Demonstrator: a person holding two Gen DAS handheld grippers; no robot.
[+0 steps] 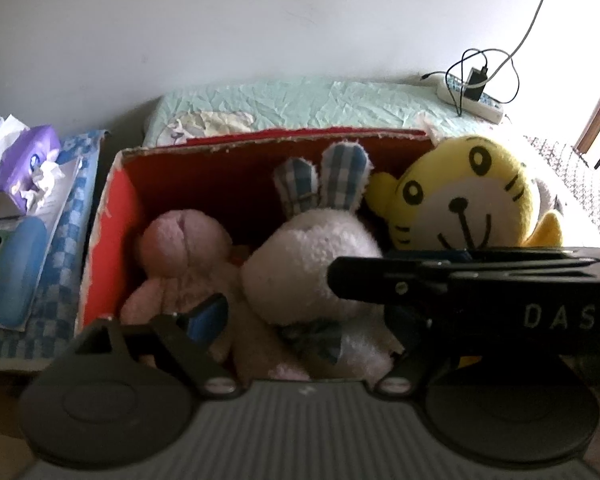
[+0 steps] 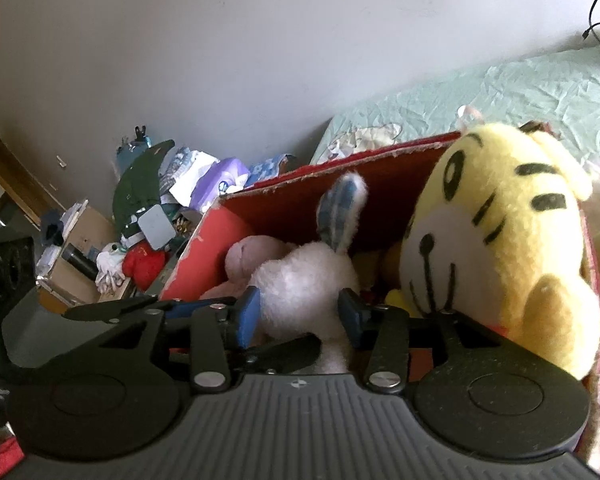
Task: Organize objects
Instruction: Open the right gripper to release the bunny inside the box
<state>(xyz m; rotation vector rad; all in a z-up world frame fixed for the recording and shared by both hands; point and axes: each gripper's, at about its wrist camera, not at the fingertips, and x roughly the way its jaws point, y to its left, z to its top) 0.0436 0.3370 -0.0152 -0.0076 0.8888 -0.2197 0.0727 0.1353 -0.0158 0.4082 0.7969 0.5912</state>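
Observation:
A red cardboard box [image 1: 112,216] holds three plush toys: a pink one [image 1: 184,248] at the left, a white rabbit [image 1: 312,256] with checked blue ears in the middle, and a yellow tiger [image 1: 460,200] leaning at the right end. My left gripper [image 1: 304,320] hangs open over the box; its left pad [image 1: 206,314] is beside the pink toy and its right finger is hidden behind the right gripper's black body [image 1: 480,280]. In the right wrist view my right gripper [image 2: 300,314] is open, with the rabbit [image 2: 300,280] between its blue pads [image 2: 248,316], which lie at the fur.
The box stands against a bed with a pale green sheet [image 1: 300,100]; a power strip [image 1: 472,96] with cables lies at its far end. Left of the box are a purple tissue pack [image 1: 32,156], a blue case [image 1: 18,268] and a pile of clutter [image 2: 140,208].

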